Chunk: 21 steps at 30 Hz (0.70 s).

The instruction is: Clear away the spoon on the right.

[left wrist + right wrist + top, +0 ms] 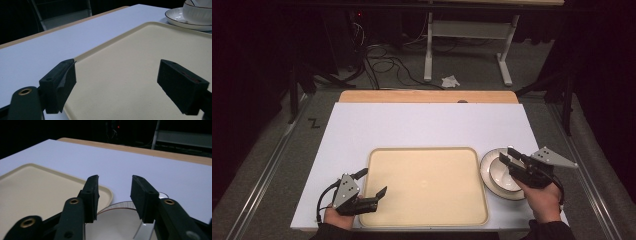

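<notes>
Right tongs (507, 156) sit at lower right of the high view, over the bowl (504, 175), which stands in a saucer (487, 172) on the white worktop (422, 122). The saucer is just beside the right edge of the beige tray (424, 186); whether they touch cannot be told.

In the right gripper view the right tongs (114, 195) rise from the bottom centre with jaws partly apart, a clear gap between them and nothing in that gap. The bowl (117, 222) lies below and just behind the tips, its dark-lined rim running under both jaws. Pads look clear of the rim, no contact visible. The tray (37, 192) corner is at left of that frame, the worktop (150, 167) beyond.

Left tongs (371, 184) are at lower left of the high view, over the tray's left edge, held by the left hand (339, 216). In the left gripper view the left tongs (117, 80) stand wide apart with nothing between them; the left jaw sits over the tray (130, 65) rim, the right one over the tray floor. The bowl (197, 11) and saucer (180, 18) are at upper right of that frame, well apart from these tongs.

Right hand (543, 197) grips its tool at lower right of the high view.
</notes>
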### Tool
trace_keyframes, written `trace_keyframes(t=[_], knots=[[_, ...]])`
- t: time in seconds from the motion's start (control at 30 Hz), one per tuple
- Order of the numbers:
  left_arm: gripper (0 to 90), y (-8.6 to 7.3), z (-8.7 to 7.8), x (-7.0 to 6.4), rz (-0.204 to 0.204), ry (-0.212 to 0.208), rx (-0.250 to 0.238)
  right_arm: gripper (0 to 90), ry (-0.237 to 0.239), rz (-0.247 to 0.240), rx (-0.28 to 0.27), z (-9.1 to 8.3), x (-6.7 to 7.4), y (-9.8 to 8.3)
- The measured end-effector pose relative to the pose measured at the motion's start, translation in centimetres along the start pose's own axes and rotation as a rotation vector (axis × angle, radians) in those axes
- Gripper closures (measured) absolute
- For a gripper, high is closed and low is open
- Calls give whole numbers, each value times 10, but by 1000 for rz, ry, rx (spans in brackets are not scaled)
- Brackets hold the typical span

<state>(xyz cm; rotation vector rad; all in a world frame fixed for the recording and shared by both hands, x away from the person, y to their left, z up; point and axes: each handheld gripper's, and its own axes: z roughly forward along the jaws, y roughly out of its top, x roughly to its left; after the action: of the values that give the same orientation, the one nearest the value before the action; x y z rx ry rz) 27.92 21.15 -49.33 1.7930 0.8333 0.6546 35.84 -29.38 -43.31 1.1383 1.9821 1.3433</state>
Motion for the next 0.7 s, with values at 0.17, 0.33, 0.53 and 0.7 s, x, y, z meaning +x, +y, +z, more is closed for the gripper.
trace_keyframes(t=[0.17,0.33,0.53,0.7], knots=[[159,0,-1,0,-11,6,-18,883,-67,-28,66,11,-16,3],[159,0,-2,0,-13,8,-22,900,-84,-36,118,20,-23,4],[159,0,-2,0,-12,8,-21,900,-106,-41,187,30,-28,5],[159,0,-2,0,-10,7,-20,900,-128,-47,195,30,-29,6]])
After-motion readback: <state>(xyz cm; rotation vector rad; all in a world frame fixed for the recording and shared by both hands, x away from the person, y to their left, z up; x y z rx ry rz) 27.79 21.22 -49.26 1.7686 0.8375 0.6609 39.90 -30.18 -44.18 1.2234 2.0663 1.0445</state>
